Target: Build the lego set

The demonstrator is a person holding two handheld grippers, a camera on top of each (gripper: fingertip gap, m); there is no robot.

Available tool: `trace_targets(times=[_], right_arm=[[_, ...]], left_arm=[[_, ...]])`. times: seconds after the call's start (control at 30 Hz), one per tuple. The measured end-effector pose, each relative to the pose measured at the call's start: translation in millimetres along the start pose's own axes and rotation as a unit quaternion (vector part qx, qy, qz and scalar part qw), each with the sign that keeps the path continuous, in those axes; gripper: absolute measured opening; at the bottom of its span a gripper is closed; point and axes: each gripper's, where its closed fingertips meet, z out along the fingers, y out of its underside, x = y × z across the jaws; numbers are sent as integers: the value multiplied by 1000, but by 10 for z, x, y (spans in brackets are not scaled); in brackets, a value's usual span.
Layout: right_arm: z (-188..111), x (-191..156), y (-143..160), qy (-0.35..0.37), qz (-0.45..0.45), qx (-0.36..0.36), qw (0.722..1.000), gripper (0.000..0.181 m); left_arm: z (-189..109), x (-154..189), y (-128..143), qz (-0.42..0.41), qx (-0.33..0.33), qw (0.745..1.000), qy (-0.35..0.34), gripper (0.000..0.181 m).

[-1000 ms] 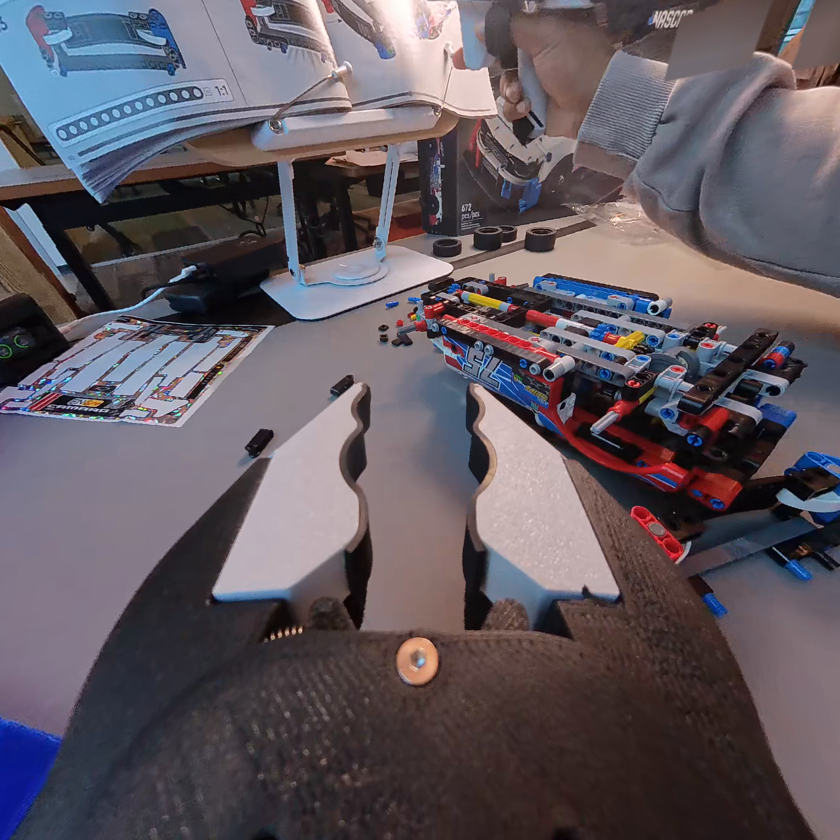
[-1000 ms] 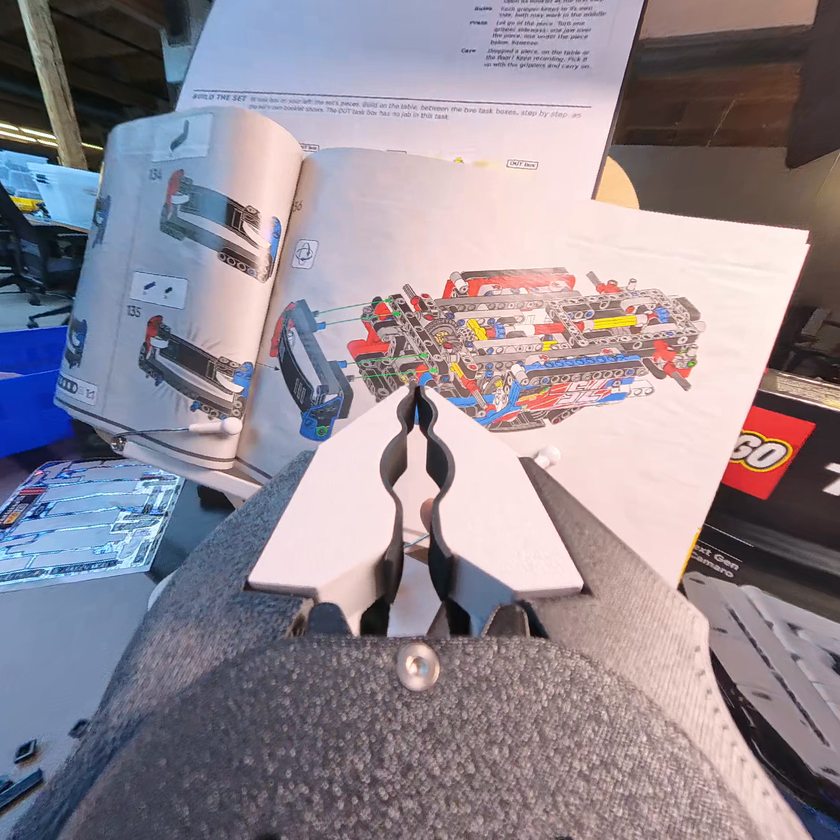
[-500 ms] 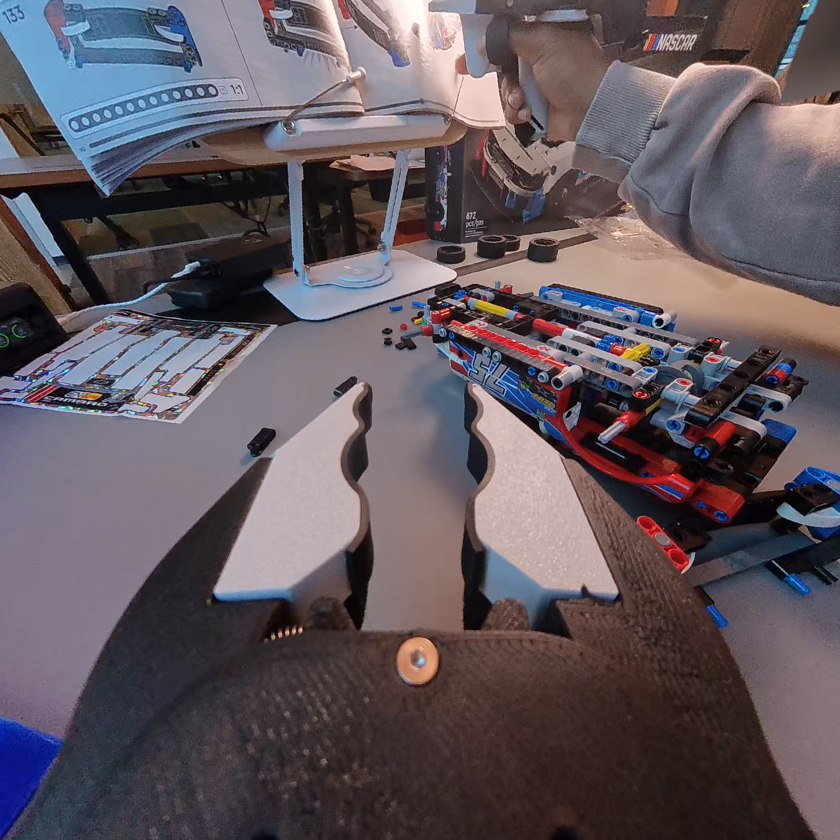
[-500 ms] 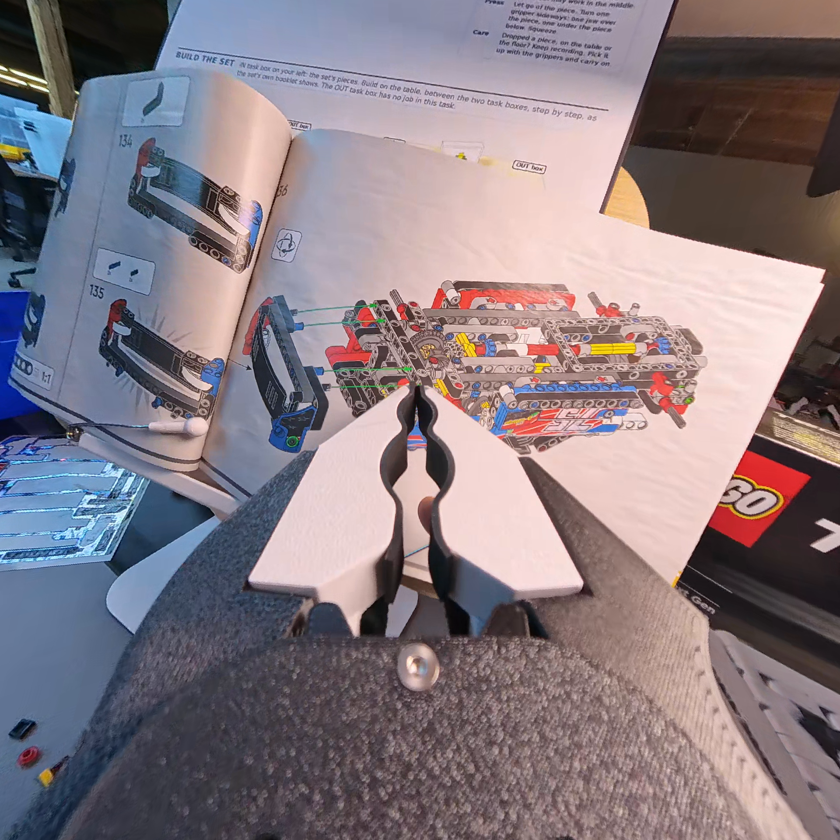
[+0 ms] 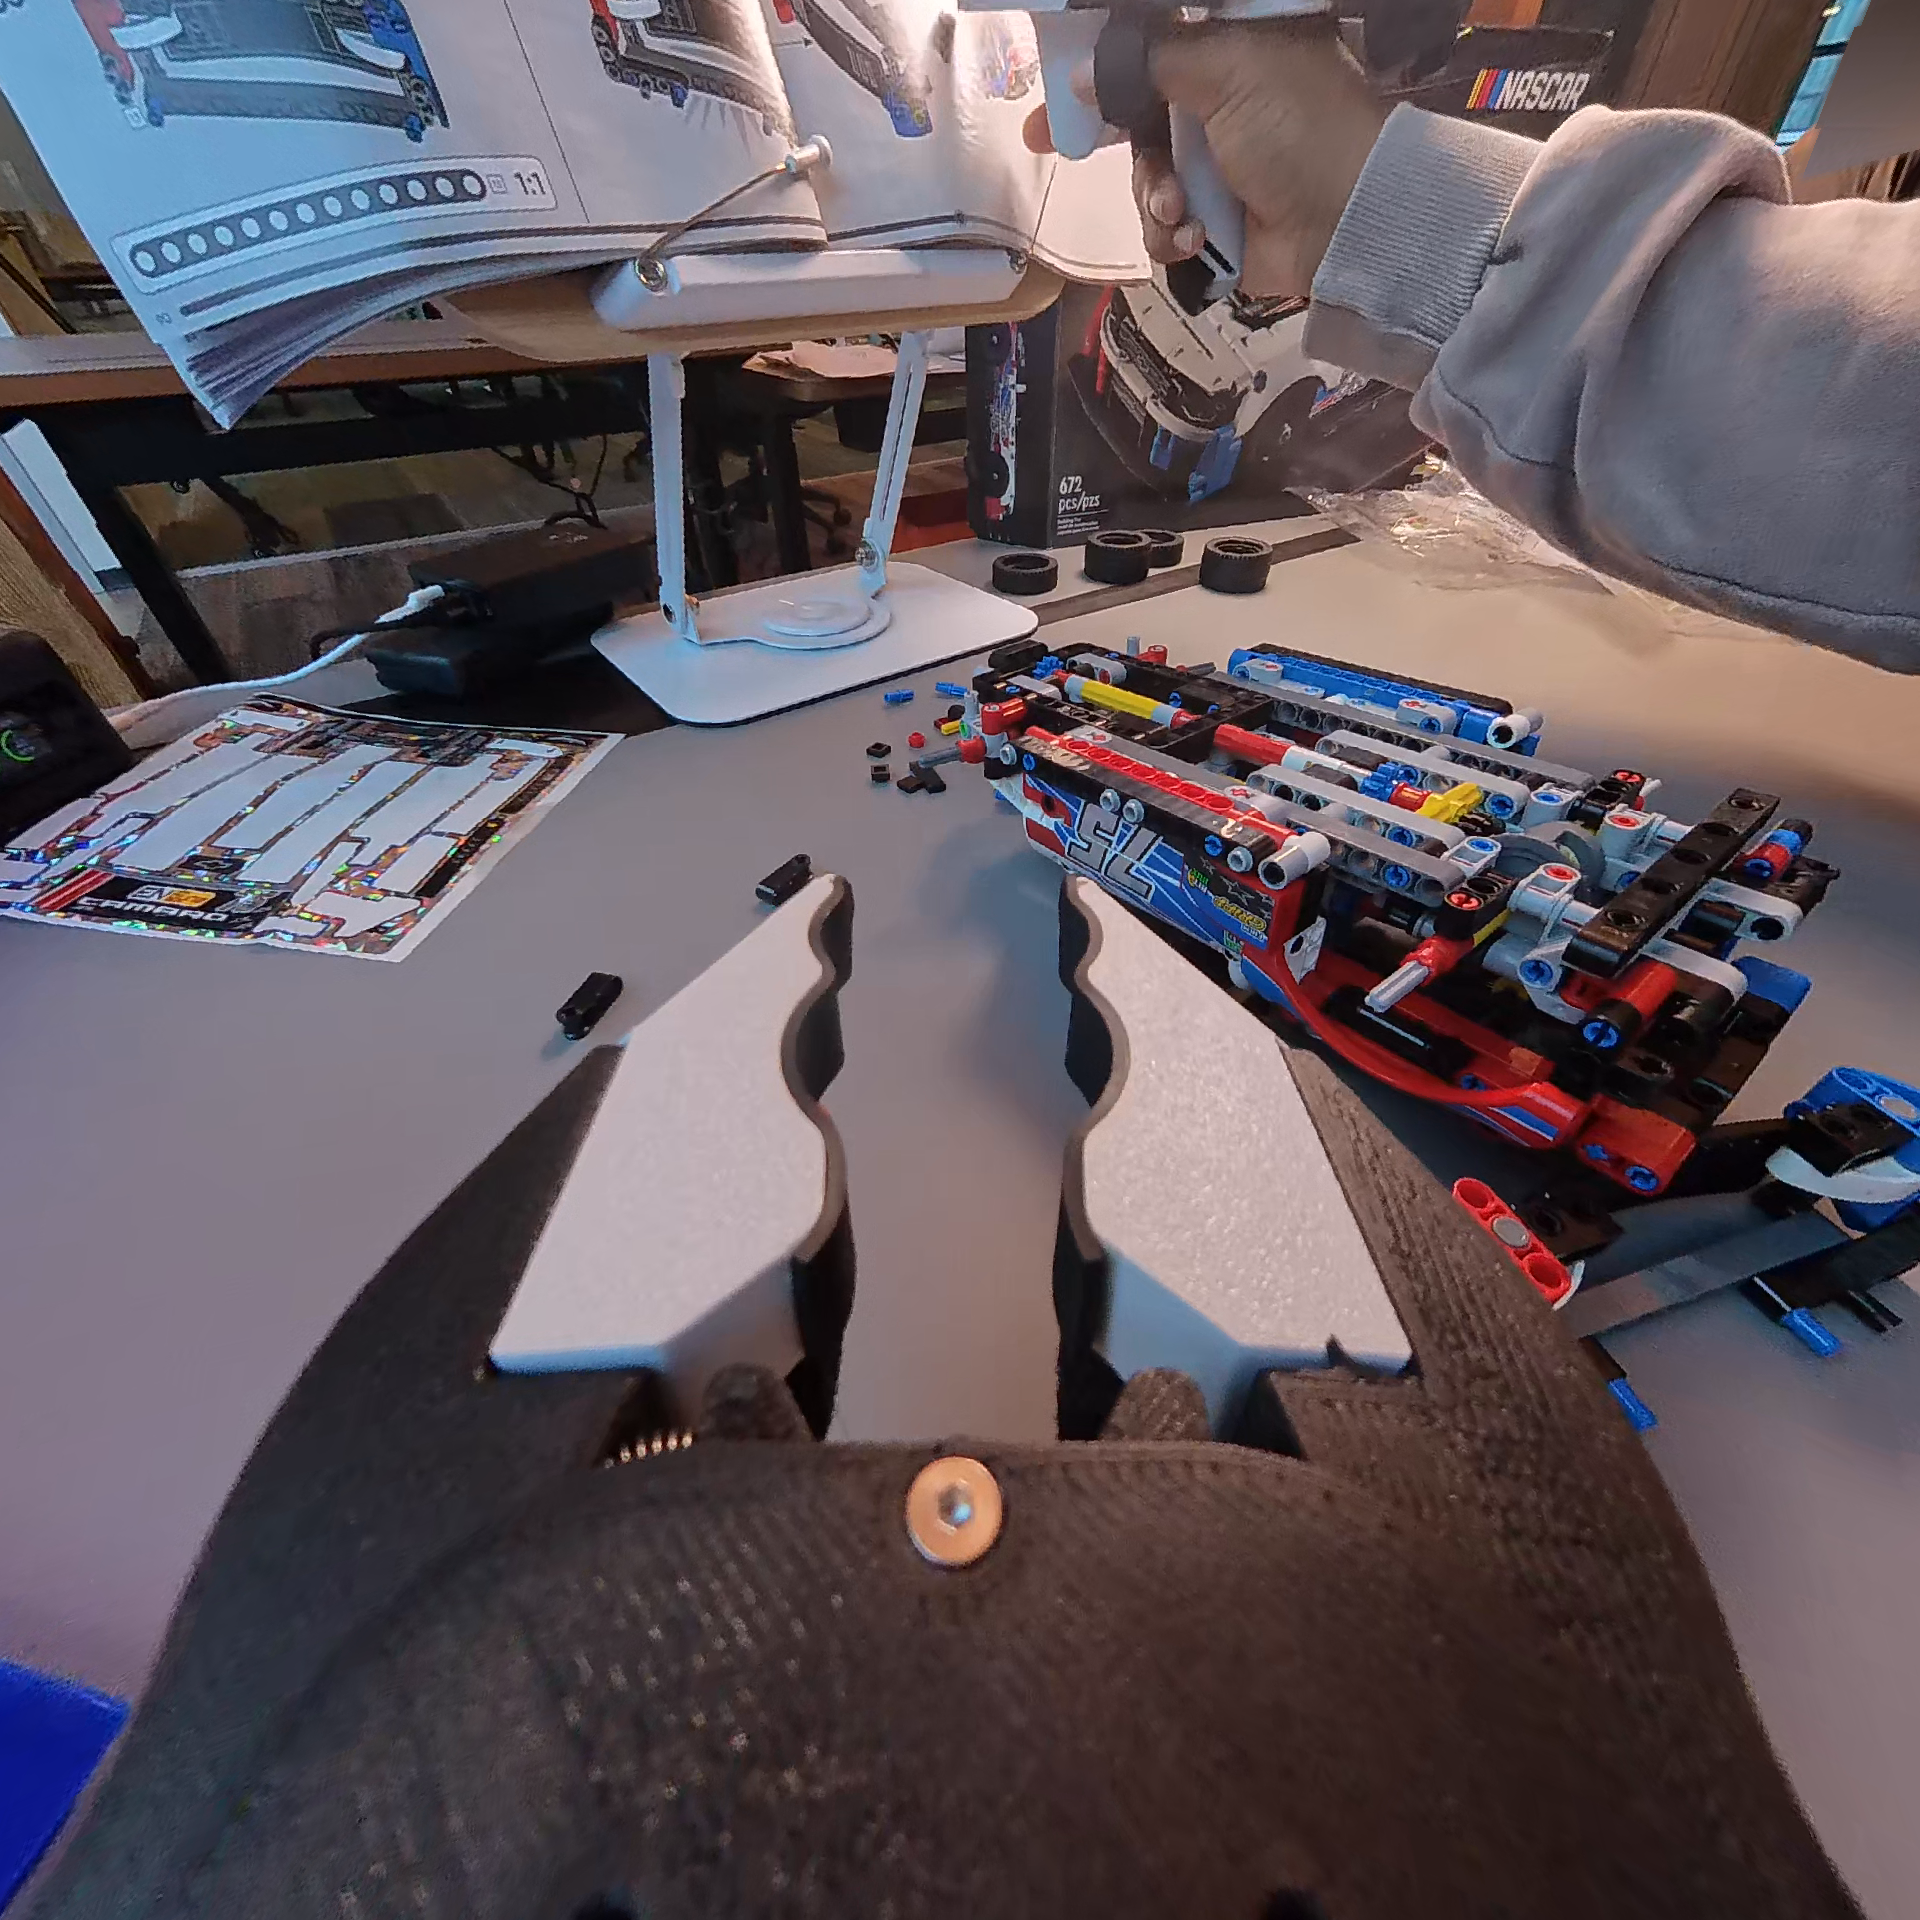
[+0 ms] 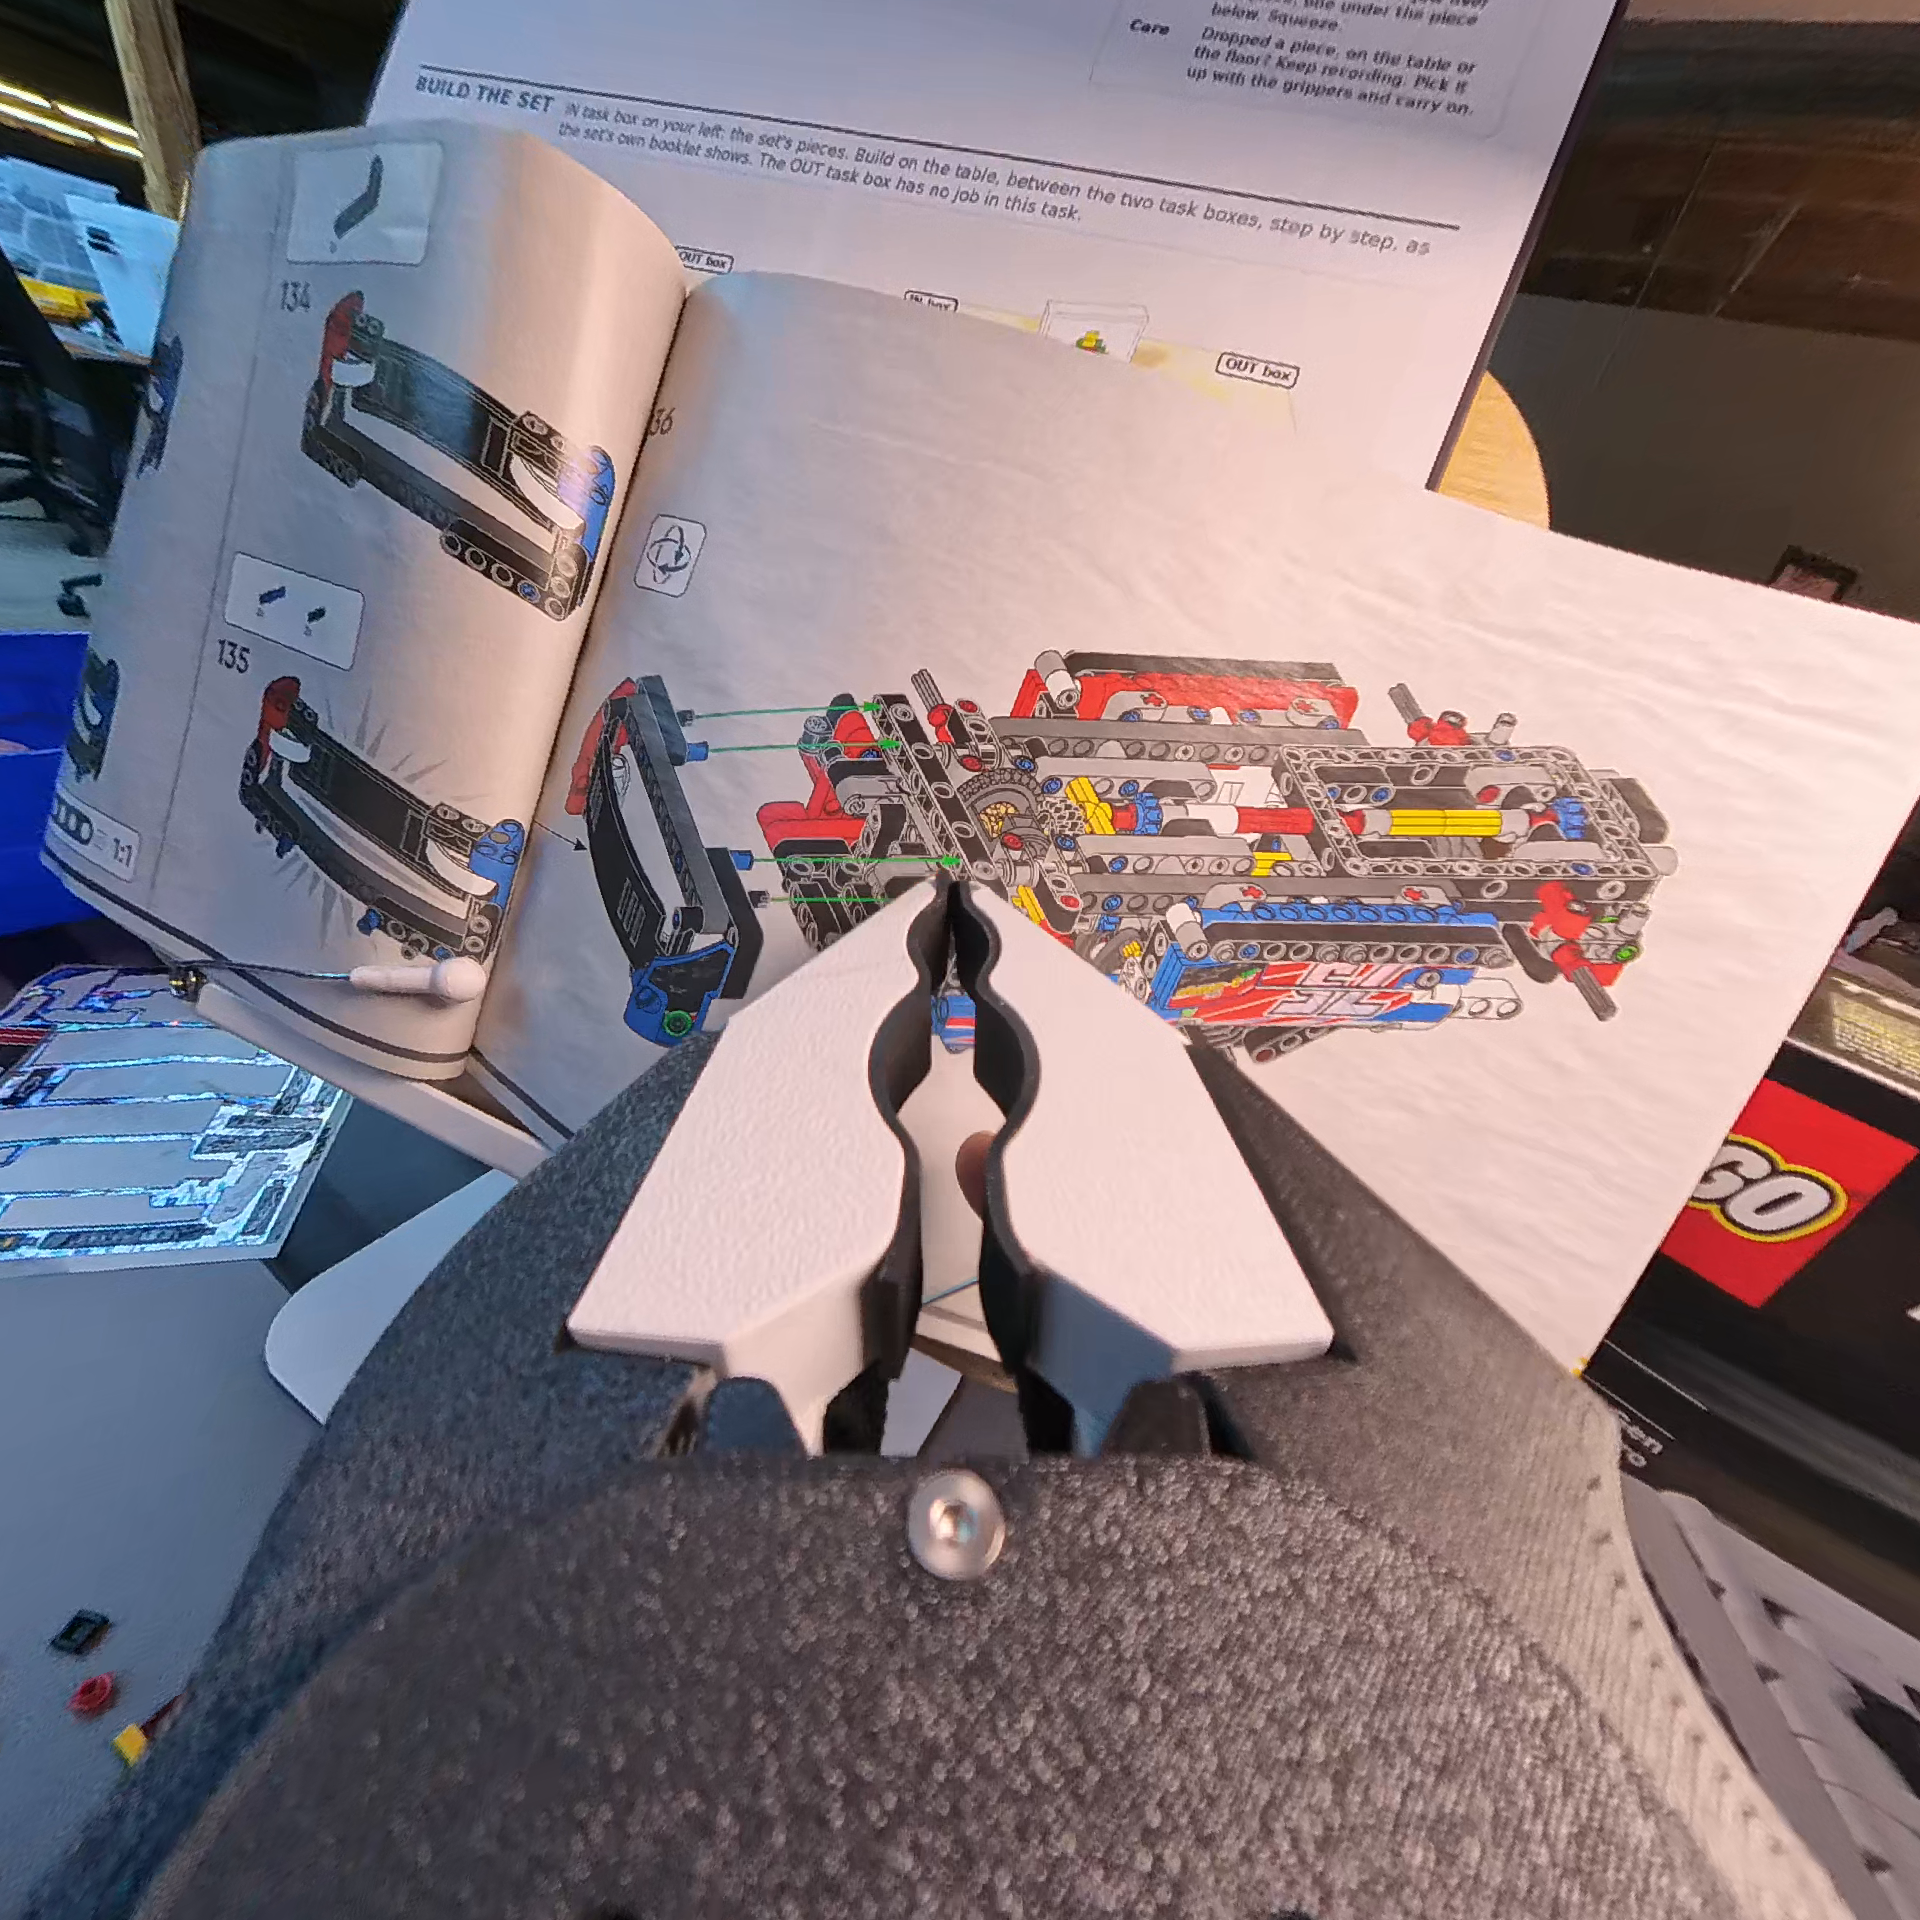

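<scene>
The part-built red, blue and black lego car chassis [image 5: 1351, 831] lies on the grey table [image 5: 312, 1195], to the right of my left gripper [image 5: 951, 904]. That gripper is open and empty, just above the table. A black and blue bumper assembly [image 5: 1849, 1143] lies at the chassis's near end. My right gripper [image 6: 951, 894] is shut, raised in front of the open instruction booklet [image 6: 935, 520], its tips at the chassis drawing. I see nothing between its fingers. A hand [image 5: 1226, 135] holds it by the booklet's edge in the left wrist view.
The booklet rests on a white stand [image 5: 810, 634]. A sticker sheet [image 5: 291, 831] lies at the left. Two black pins [image 5: 589, 1003] lie near my left fingers, with small loose pieces [image 5: 904, 758] and tyres [image 5: 1117, 556] beyond. The set's box [image 5: 1195, 416] stands behind. Tip to tip, the grippers are about 45 cm apart.
My right gripper, still shut, has moved closer to the booklet page. My left gripper stays open and has hardly moved.
</scene>
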Motion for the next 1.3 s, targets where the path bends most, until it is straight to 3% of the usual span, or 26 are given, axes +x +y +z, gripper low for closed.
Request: trace_targets(times=[1.13, 1.3], right_arm=[[223, -162, -258, -13, -13, -2, 1000, 0], [70, -115, -205, -10, -4, 3, 1000, 0]], left_arm=[[-7, -4, 3, -8, -1, 1000, 5, 37], [-15, 2, 3, -4, -1, 1000, 6, 37]])
